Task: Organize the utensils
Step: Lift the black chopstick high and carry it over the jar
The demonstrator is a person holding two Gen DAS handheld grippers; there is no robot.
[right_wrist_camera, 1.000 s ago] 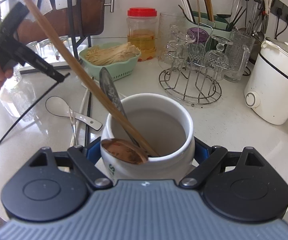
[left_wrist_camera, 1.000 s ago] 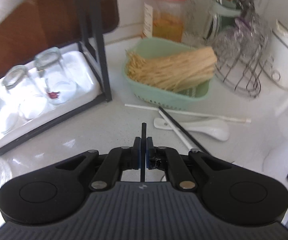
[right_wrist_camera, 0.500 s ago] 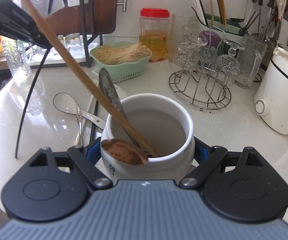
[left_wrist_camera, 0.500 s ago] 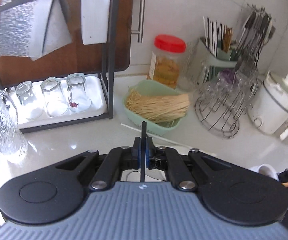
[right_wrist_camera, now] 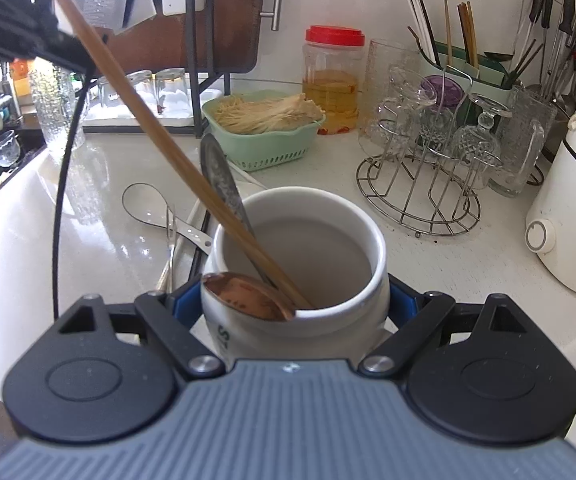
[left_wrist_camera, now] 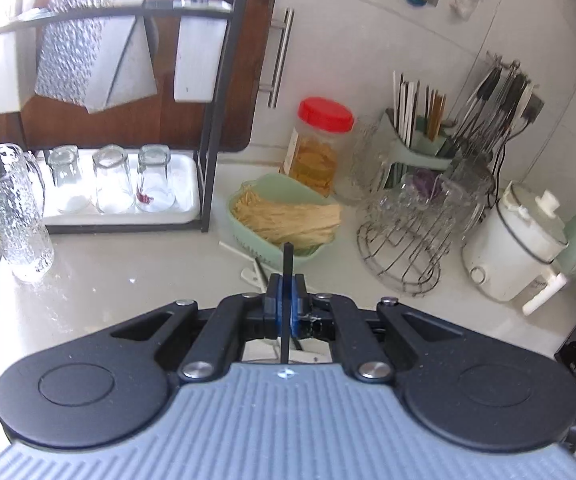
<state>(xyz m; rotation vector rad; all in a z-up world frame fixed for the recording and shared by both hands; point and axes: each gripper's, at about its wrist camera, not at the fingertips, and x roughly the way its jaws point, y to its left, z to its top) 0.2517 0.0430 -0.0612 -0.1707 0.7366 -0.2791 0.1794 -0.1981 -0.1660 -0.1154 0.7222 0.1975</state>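
Observation:
My left gripper [left_wrist_camera: 286,308] is shut on a thin black chopstick [left_wrist_camera: 288,276], raised above the counter. In the right wrist view the left gripper [right_wrist_camera: 16,28] is at the top left, and the black chopstick [right_wrist_camera: 58,200] hangs down from it. My right gripper [right_wrist_camera: 291,300] is shut on a white ceramic jar [right_wrist_camera: 299,240] standing on the counter. In the jar lean a wooden chopstick [right_wrist_camera: 160,132], a grey metal handle [right_wrist_camera: 224,184] and a copper spoon [right_wrist_camera: 248,296]. Left of the jar, a white ceramic spoon [right_wrist_camera: 148,204] and another black chopstick [right_wrist_camera: 200,240] lie on the counter.
A green basket of noodles [right_wrist_camera: 264,152], a red-lidded jar [right_wrist_camera: 333,80] and a wire glass rack [right_wrist_camera: 419,184] stand behind. A white cooker [right_wrist_camera: 567,220] is at the right. A textured glass pitcher [left_wrist_camera: 12,216] and a tray of upturned glasses [left_wrist_camera: 112,184] are at the left.
My left gripper has risen and pulled back from the counter with the black chopstick in it. The right gripper has stayed on the jar.

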